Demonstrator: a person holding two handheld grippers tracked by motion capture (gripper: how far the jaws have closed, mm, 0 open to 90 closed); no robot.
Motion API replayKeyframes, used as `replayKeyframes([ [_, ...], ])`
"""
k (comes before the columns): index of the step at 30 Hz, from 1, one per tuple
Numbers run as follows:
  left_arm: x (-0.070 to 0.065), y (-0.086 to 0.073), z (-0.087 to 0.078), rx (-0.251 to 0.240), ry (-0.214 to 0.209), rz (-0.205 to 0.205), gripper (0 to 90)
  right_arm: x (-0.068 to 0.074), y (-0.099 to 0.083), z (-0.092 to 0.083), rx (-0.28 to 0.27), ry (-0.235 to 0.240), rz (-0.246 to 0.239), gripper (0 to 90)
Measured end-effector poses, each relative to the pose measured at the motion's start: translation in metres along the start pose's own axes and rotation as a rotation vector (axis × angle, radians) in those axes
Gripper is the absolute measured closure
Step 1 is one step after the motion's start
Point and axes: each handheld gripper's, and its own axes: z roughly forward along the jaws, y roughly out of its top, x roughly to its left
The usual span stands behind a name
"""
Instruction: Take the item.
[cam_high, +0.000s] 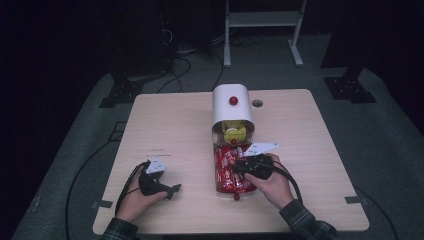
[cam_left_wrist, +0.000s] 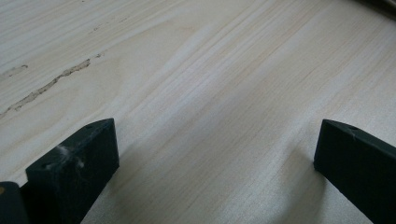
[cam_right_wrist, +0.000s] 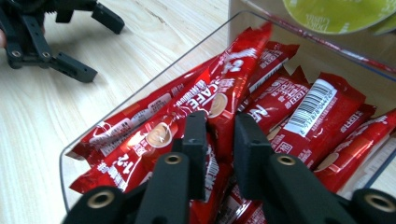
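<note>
Reaching into a clear plastic tray (cam_right_wrist: 88, 135) of red foil coffee-stick sachets (cam_right_wrist: 308, 116), the right gripper (cam_right_wrist: 219, 135) has its two black jaws drawn close on either side of one upright sachet (cam_right_wrist: 229, 88), which rises between them above the rest of the pile. The jaws look clamped on that sachet, with its foil pinched in the narrow gap. In the high view the same gripper (cam_high: 239, 165) sits over the tray (cam_high: 219, 187), held by the person's right hand (cam_high: 272, 182), whose plaid sleeve (cam_high: 307, 222) comes in from the bottom edge. The tray lies near the middle of the pale wooden table (cam_high: 170, 125), touching the open front of a white rounded dispenser box (cam_high: 231, 107) with a red knob (cam_high: 233, 100) on top. Yellow-green round capsules (cam_high: 234, 132) show inside the box's opening.

The left gripper (cam_high: 172, 189) rests low over the near-left part of the table, well apart from the tray, in the person's left hand (cam_high: 134, 200). In the left gripper view its jaws stand wide apart with bare wood grain (cam_left_wrist: 210, 93) between them. A black cable (cam_high: 80, 175) trails off the table's left side.
</note>
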Motion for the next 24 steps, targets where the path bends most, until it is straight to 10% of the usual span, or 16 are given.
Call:
replayKeyframes([
  [24, 0.000, 0.000, 0.000, -0.003, 0.001, 0.000, 0.0, -0.011, 0.000, -0.012, -0.017, 0.049, 0.073, 81.4],
])
